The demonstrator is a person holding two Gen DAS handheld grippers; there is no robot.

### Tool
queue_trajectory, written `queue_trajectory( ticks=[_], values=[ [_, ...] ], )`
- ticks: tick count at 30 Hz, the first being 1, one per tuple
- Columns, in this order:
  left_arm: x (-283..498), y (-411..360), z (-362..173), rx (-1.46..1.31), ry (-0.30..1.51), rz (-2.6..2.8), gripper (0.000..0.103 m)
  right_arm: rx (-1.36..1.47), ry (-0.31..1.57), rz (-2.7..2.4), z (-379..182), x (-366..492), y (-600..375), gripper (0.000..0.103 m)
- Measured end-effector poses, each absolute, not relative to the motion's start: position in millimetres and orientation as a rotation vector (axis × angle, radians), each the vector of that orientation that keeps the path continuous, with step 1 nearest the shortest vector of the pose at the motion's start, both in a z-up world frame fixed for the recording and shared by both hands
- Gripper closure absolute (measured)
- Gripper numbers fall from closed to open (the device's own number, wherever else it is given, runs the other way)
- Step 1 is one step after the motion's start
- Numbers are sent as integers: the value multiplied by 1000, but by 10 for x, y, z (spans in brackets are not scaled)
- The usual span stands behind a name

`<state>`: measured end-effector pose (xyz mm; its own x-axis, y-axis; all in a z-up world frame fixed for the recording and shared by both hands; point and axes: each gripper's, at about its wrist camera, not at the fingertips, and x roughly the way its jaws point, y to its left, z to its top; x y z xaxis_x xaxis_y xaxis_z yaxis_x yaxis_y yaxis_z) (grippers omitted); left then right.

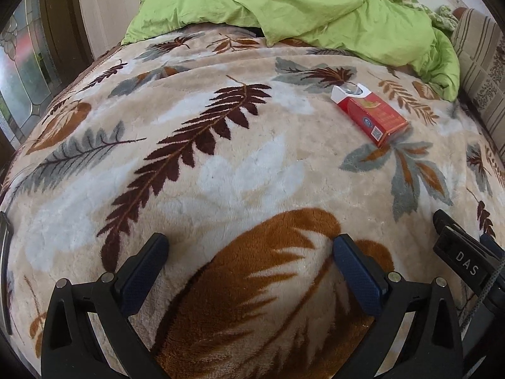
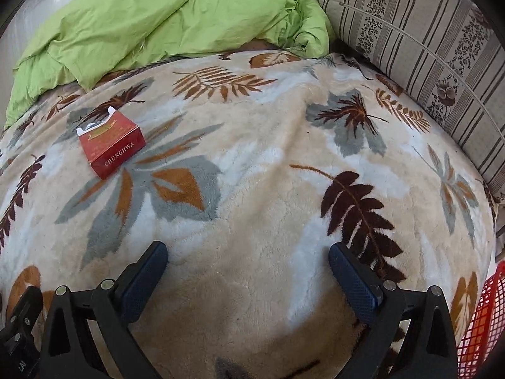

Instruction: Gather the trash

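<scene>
A red cigarette pack with its white lid flipped open lies on the leaf-patterned blanket, up and to the right of my left gripper. It also shows in the right wrist view, up and to the left of my right gripper. Both grippers are open, empty, and hover low over the blanket, well short of the pack. Part of the right gripper shows at the right edge of the left wrist view.
A crumpled green duvet lies at the back of the bed. A striped floral cushion lines the right side. A red mesh basket sits at the lower right edge. A glass-panelled door stands at far left.
</scene>
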<state>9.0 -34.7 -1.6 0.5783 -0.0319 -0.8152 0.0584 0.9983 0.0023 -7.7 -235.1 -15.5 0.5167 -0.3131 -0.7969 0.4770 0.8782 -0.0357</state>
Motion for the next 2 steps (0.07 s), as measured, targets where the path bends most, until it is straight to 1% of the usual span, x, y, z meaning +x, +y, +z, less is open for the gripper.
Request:
queue_trajectory(
  ticks=[2],
  values=[
    [82,-364,-19,41,954,-49,0,203,911,-475,-156,-67,-2358,1]
  ],
)
